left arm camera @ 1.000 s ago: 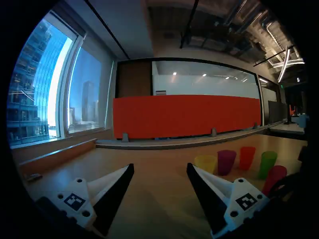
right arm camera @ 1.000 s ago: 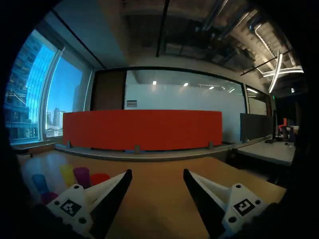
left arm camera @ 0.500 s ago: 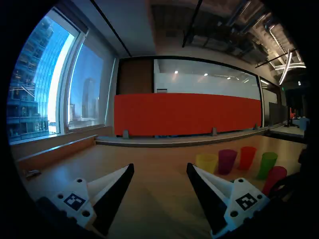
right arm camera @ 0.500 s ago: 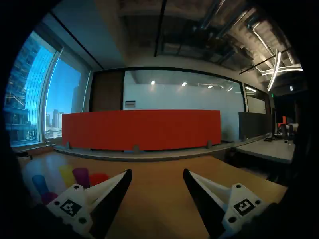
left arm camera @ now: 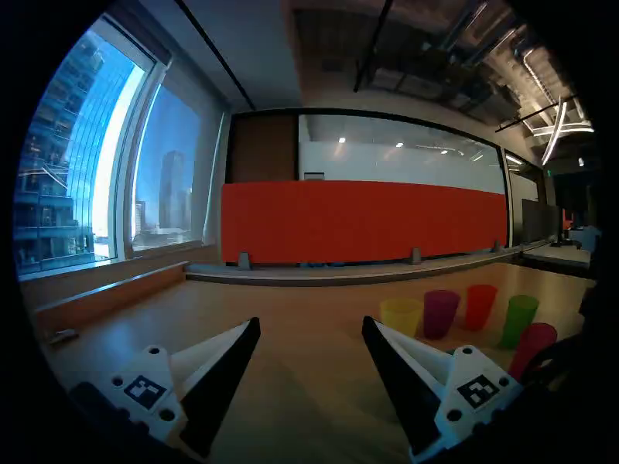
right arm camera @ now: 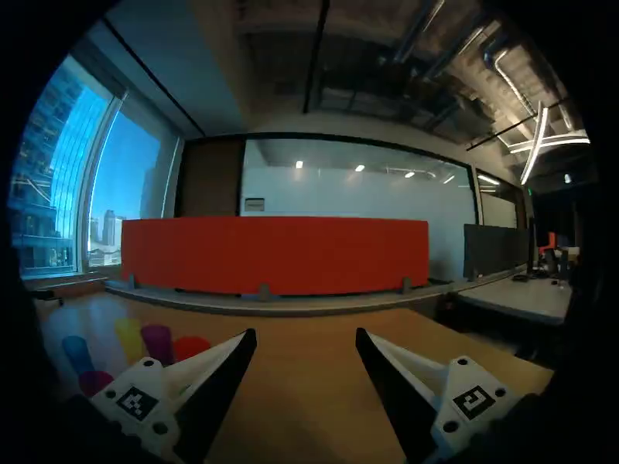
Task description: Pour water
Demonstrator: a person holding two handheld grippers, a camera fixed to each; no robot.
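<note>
Several coloured plastic cups stand on the wooden table. In the left gripper view they sit to the right: a yellow cup (left arm camera: 399, 315), a purple cup (left arm camera: 439, 312), an orange-red cup (left arm camera: 480, 306), a green cup (left arm camera: 518, 319) and a pink cup (left arm camera: 532, 346). My left gripper (left arm camera: 309, 334) is open over bare wood, left of the cups. In the right gripper view a blue cup (right arm camera: 76, 353), the yellow cup (right arm camera: 128, 339), the purple cup (right arm camera: 158, 342), a red cup (right arm camera: 190, 346) and a magenta cup (right arm camera: 94, 382) lie at the lower left. My right gripper (right arm camera: 305, 345) is open, empty.
A long orange partition (left arm camera: 364, 223) runs along the table's far edge. Tall windows (left arm camera: 77, 185) line the left side. Another desk (right arm camera: 511, 298) with monitors stands at the right. Bare wooden tabletop (right arm camera: 309, 394) lies ahead of both grippers.
Both views have shifted slightly with small hand motion. The cups have stayed in place and both grippers have stayed open.
</note>
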